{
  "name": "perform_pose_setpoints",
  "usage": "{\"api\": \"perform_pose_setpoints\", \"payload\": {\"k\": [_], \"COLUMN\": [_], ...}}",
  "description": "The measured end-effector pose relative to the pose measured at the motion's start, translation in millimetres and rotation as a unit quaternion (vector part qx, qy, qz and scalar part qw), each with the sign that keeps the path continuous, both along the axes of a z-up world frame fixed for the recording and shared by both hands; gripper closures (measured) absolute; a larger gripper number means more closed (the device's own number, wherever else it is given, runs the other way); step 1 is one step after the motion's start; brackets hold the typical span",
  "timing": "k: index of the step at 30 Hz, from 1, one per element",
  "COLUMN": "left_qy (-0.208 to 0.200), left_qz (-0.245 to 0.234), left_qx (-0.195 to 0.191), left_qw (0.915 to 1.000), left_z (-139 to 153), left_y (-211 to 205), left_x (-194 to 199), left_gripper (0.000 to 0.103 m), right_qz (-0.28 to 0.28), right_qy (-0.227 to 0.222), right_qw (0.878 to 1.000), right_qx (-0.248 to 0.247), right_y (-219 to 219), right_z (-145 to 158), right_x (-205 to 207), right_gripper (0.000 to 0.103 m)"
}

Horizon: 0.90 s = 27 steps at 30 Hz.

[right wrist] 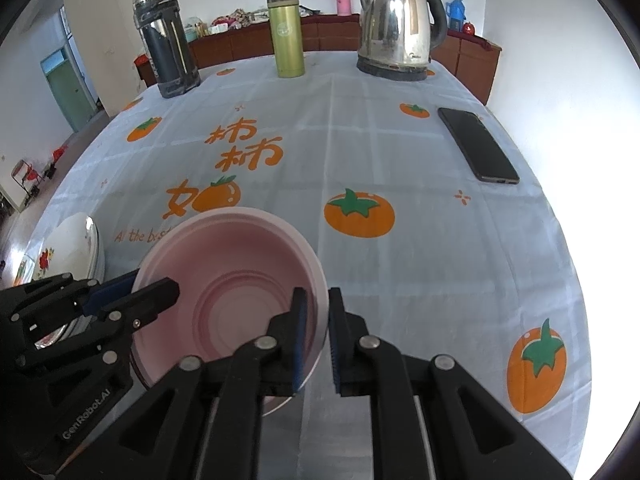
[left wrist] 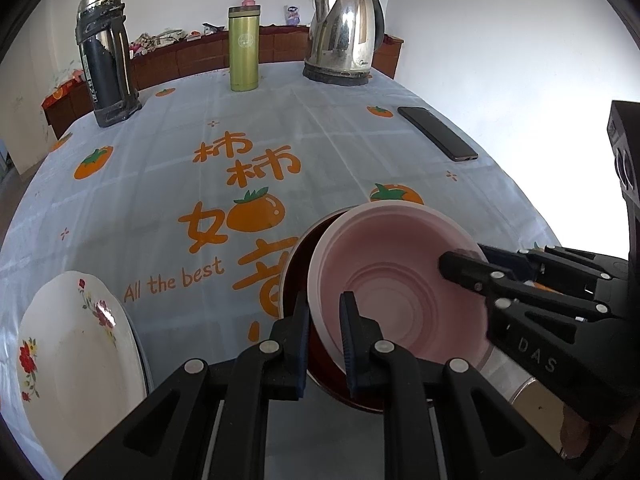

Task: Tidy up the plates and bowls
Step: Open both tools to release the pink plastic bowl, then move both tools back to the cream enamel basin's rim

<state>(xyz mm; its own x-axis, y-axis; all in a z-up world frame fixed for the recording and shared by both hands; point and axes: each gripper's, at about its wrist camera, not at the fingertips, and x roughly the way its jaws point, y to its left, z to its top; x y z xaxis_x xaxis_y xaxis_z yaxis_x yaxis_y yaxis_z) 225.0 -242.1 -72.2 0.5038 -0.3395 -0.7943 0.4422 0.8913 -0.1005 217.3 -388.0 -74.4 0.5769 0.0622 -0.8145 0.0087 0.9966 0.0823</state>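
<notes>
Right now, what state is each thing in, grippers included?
pink bowl: upright, empty, nested in dark bowl
dark bowl: upright, under pink bowl
floral plate: lying flat, empty
left gripper: shut on pink bowl's rim
right gripper: open, straddling pink bowl's opposite rim
kettle: lid shut
phone: screen dark

Table [right wrist: 440, 260] (persimmon cloth) bears kettle [right wrist: 400, 24], phone [right wrist: 478, 145], plates [left wrist: 76, 356].

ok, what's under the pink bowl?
The pink bowl sits inside a dark red bowl; only its left rim shows in the left wrist view. Its inside and whatever lies beneath are covered. The pink bowl itself is empty.
</notes>
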Motion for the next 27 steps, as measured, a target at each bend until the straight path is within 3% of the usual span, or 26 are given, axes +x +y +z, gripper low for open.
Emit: {"api": "perform_pose_setpoints", "payload": {"k": [2,4,5,7,12,16,27], "left_qy": [0.002,0.005,0.004,-0.002,-0.033,-0.036,-0.042], "left_qz": [-0.001,0.000,0.000,0.000,0.017,0.017,0.009], "left_qx": [-0.004,-0.009,-0.010,-0.011,-0.003,-0.012,-0.020], "left_qw": [1.0000,0.9999,0.9999,0.9999,0.9993,0.9991,0.9989], "left_z": [1,3,4,8,20,26,36], "left_y": [2,3,4,4,6,10,18], "left_x": [-1,-2,-3,-7,-14,-17,-37], "left_gripper": [0.086,0.084,0.082,0.076,0.043,0.040,0.040], "right_qz": [0.000,-0.002,-0.004,-0.008,-0.017,-0.031,-0.033], "right_qy": [-0.006,-0.014,-0.019,-0.026,-0.033,-0.044,-0.052], "right_qw": [1.000,1.000,1.000,1.000,0.999,0.999,0.998], "right_qx": [0.003,0.004,0.006,0.007,-0.002,0.000,-0.018], "right_y": [0,0,0,0,-1,-6,2], "right_z": [2,6,8,12,19,26,37], "right_x": [-2,-5,-6,-8,-13,-20,-44], "right_gripper": [0.067,0.044,0.041,0.041,0.041,0.033,0.033]}}
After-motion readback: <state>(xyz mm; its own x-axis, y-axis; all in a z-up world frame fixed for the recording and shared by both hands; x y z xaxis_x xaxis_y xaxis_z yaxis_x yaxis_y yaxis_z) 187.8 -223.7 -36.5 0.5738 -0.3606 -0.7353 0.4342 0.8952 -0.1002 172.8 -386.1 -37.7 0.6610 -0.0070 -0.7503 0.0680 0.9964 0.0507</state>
